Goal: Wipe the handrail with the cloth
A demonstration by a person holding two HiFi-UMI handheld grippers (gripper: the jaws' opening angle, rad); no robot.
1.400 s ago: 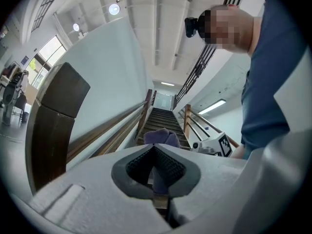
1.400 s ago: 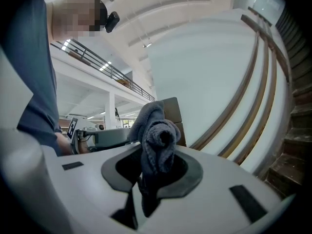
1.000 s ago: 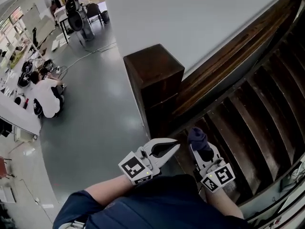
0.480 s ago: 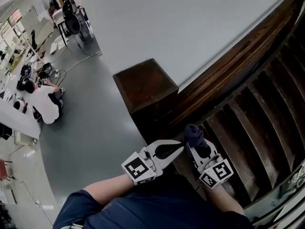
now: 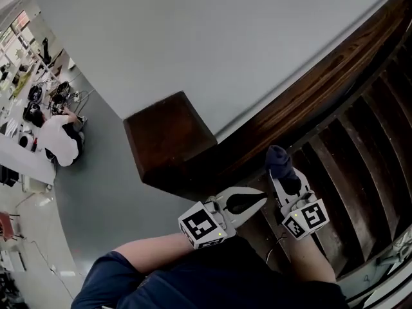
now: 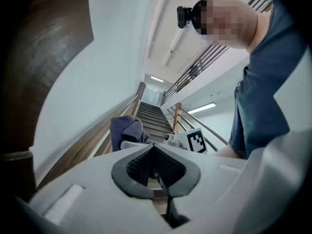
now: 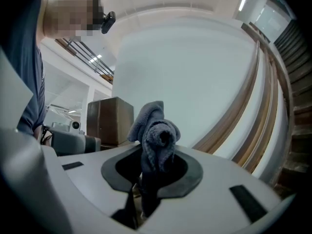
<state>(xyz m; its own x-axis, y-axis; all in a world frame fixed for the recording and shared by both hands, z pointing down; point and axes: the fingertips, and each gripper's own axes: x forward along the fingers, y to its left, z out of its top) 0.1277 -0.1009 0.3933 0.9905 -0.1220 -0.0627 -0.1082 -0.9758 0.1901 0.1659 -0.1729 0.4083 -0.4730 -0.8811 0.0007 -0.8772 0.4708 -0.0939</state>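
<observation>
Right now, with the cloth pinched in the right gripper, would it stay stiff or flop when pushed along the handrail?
Likely floppy: the cloth bunches in soft folds above the right gripper. Probably light, since the wad stands up unsupported. Its fuzzy weave should drag rather than slip on the wooden handrail.

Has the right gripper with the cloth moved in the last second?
Yes. Against the dark wooden post, the right gripper and its cloth have moved forward, up the stairs and nearer the handrail.
</observation>
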